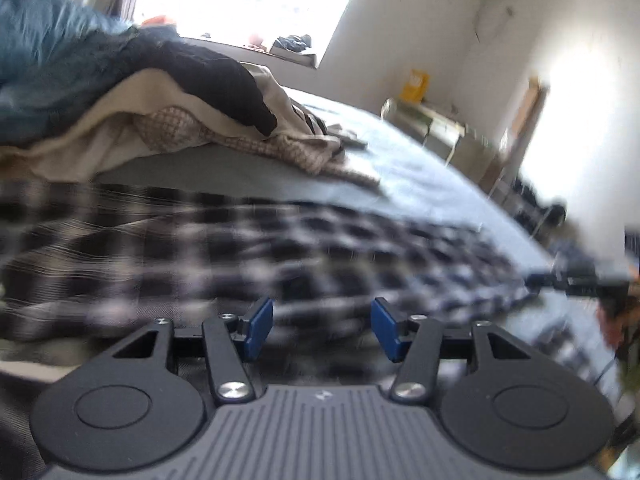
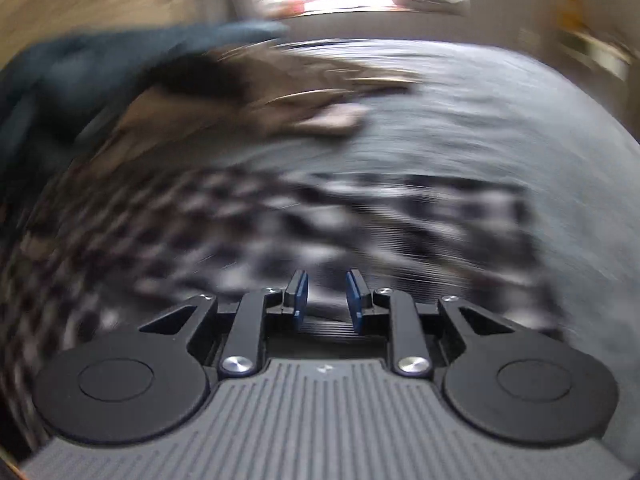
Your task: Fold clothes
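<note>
Bed (image 1: 420, 184) carries everything. Unfolded pile (image 1: 168, 92) heaps at its far left. Checked shirt (image 1: 240, 248) lies flat on the bed just ahead of both my claws; long axis looks to run across both views, left to right, but the blur hides which end is the collar. Left claw (image 1: 322, 330) is apart, nothing in it. Right claw (image 2: 327, 300) is narrowly apart, nothing between the pads. Risk, as I judge it: grabbing at this pace pinches one layer or drags the shirt askew.
</note>
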Available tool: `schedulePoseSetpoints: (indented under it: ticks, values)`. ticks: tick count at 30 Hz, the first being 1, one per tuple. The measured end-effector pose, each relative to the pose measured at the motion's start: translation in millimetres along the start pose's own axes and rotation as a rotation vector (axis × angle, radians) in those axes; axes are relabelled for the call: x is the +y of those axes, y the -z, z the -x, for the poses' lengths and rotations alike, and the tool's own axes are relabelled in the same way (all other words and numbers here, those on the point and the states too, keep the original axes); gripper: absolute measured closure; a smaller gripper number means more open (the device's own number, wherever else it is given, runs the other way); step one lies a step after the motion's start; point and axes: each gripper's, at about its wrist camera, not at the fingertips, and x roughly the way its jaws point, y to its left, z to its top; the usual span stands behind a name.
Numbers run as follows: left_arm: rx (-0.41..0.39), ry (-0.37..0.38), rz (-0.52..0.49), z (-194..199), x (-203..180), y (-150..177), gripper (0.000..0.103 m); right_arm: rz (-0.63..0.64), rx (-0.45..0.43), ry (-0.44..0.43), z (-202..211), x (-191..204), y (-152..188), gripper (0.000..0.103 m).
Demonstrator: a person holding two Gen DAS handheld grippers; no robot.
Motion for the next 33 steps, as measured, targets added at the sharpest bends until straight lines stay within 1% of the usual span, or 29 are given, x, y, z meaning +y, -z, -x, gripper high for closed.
schedulePoseSetpoints:
  ticks: [2,4,6,8,9,12,14,15,16,18,21,23,26,30,31,33]
  values:
    - [0.021,-0.021,-0.090,1.8,-12.6,9.5,0.049,0.131,0.023,-0.029,-14.4,27.6,0.6,0.083]
    - [0.036,-0.021,-0.183,-4.2,-26.5,18.0,0.050,0.218,0.040,-0.020,-25.4,42.0,-0.4,0.084]
    - [0.040,-0.007,-0.243,-18.4,-40.3,18.5,0.052,0.303,0.056,-0.008,-36.2,55.3,-1.5,0.085]
    - [0.039,0.018,-0.291,-33.7,-53.3,17.2,0.056,0.354,0.078,0.004,-43.2,57.9,-2.8,0.085]
    - [0.035,0.026,-0.319,-42.7,-59.5,14.9,0.057,0.366,0.078,0.031,-45.2,55.8,-2.1,0.085]
    - [0.033,0.041,-0.417,-68.8,-81.0,10.6,0.061,0.447,0.137,0.080,-52.5,53.4,4.7,0.085]
    - [0.057,0.046,-0.466,-84.3,-89.1,12.5,0.067,0.483,0.152,0.100,-51.5,50.8,8.2,0.085]
    - [0.069,0.048,-0.491,-92.0,-93.2,13.5,0.069,0.500,0.159,0.110,-50.9,49.4,9.8,0.085]
    - [0.080,0.051,-0.515,-99.5,-97.1,14.5,0.072,0.490,0.140,0.093,-47.8,46.6,7.9,0.085]
    - [0.101,0.048,-0.553,-109.2,-100.0,18.4,0.074,0.459,0.093,0.052,-40.6,40.5,2.8,0.085]
    - [0.121,0.038,-0.571,-117.8,-100.5,22.6,0.077,0.455,0.069,0.061,-42.5,35.7,2.9,0.084]
    - [0.125,0.037,-0.569,-118.5,-99.8,22.8,0.077,0.502,0.117,0.066,-53.4,35.7,10.7,0.084]
    - [0.128,0.034,-0.591,-119.9,-101.2,22.6,0.077,0.586,0.155,0.082,-61.2,38.1,19.3,0.083]
    - [0.128,0.034,-0.623,-125.9,-103.8,23.0,0.078,0.598,0.163,0.089,-64.0,35.1,17.7,0.083]
    - [0.127,0.035,-0.630,-127.6,-104.4,23.2,0.079,0.597,0.174,0.083,-66.5,33.6,17.8,0.083]
    - [0.126,0.037,-0.644,-130.9,-105.6,23.5,0.087,0.596,0.190,0.073,-70.7,31.7,18.7,0.083]
